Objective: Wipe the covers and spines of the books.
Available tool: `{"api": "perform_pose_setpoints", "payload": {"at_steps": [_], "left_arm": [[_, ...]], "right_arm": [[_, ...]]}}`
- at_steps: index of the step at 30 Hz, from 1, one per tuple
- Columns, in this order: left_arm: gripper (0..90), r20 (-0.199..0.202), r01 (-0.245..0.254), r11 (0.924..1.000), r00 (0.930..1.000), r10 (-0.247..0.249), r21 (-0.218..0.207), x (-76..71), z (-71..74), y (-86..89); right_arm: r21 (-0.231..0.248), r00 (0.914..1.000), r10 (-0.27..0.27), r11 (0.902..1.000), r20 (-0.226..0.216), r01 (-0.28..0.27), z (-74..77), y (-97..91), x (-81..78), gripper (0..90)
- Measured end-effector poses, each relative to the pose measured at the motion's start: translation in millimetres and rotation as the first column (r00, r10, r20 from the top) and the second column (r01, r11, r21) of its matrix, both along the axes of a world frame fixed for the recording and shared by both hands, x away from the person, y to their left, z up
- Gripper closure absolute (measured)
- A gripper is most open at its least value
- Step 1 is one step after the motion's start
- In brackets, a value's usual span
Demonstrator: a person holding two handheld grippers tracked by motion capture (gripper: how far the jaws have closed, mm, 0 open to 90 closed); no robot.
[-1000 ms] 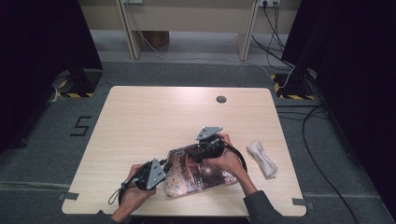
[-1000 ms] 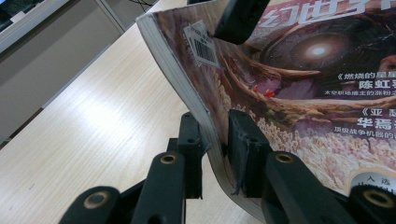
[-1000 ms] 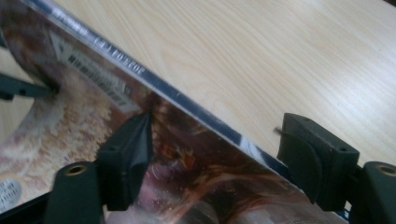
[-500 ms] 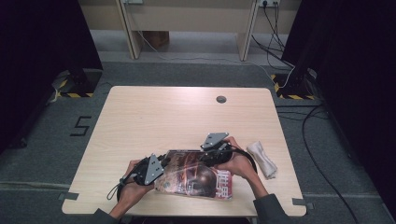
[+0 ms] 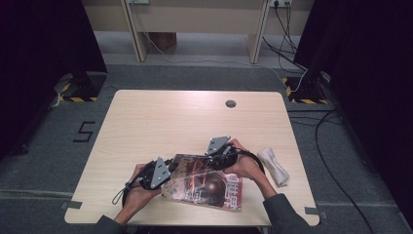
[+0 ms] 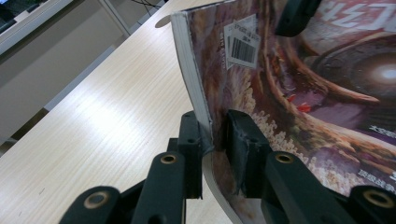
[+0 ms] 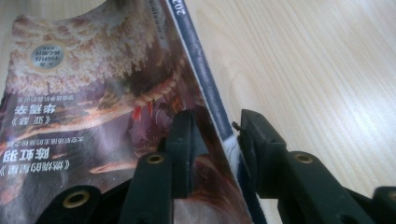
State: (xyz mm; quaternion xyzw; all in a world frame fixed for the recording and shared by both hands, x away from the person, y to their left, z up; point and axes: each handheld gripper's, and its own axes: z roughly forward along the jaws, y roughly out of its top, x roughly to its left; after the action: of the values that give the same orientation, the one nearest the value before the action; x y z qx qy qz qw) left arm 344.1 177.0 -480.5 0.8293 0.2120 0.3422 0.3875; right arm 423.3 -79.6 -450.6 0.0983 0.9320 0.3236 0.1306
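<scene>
Magazine (image 5: 204, 183) first: it sits near the front edge of the table (image 5: 160, 122), a little right of the middle, lifted and bowed between my two grippers rather than lying flat. From the high view, its left edge is raised in my left gripper (image 5: 163, 171) and its far right part is at my right gripper (image 5: 221, 157).

In the left gripper view my left gripper (image 6: 210, 140) is clenched on the page edge; the sheets curve up out of the pinch, and the cover with its barcode sticker (image 6: 240, 44) stands almost upright beside the jaws. That hold looks settled to me.

In the right gripper view my right gripper (image 7: 212, 135) has just been closing, with the spine (image 7: 196, 60) and the cover's edge between the jaws. The left pad lies against the cover, but I still see a sliver of gap at the right pad, so I judge this grip as nearly made, not firm.

So, as I read it: picking the magazine up at both sides is largely done, and the second pinch wants finishing. Carrying, turning or opening it is all still ahead. A rolled white cloth (image 5: 273, 165) lies near the table's right edge, untouched.
</scene>
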Motion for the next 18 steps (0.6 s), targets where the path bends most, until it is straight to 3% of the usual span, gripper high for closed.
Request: {"api": "perform_pose_setpoints", "payload": {"at_steps": [6, 10, 14, 18], "left_arm": [[71.6, -0.019, -0.017, 0.9996, 0.9997, 0.017, -0.023, 8.6, -2.4, -0.3], [71.4, -0.010, -0.009, 1.0000, 0.9999, 0.009, -0.001, 8.6, -3.1, -4.0], [71.4, -0.005, -0.005, 1.0000, 1.0000, 0.005, -0.005, 8.4, -2.9, -4.1], [71.2, -0.019, -0.016, 0.9999, 0.9997, 0.015, -0.005, 9.7, -4.3, -2.9]], "right_arm": [[-0.016, 0.9990, 0.041, 0.9990, -0.016, -0.041, 7.7, -1.2, -12.7, 79.1], [-0.014, 0.9979, 0.048, 0.9987, -0.044, -0.049, -0.7, -1.8, -13.4, 78.0], [0.010, 0.9974, 0.030, 0.9995, -0.066, -0.029, -5.8, -2.3, -9.2, 78.0], [-0.011, 0.9964, 0.036, 0.9993, -0.077, -0.037, -6.1, 3.2, -8.7, 79.1]]}}
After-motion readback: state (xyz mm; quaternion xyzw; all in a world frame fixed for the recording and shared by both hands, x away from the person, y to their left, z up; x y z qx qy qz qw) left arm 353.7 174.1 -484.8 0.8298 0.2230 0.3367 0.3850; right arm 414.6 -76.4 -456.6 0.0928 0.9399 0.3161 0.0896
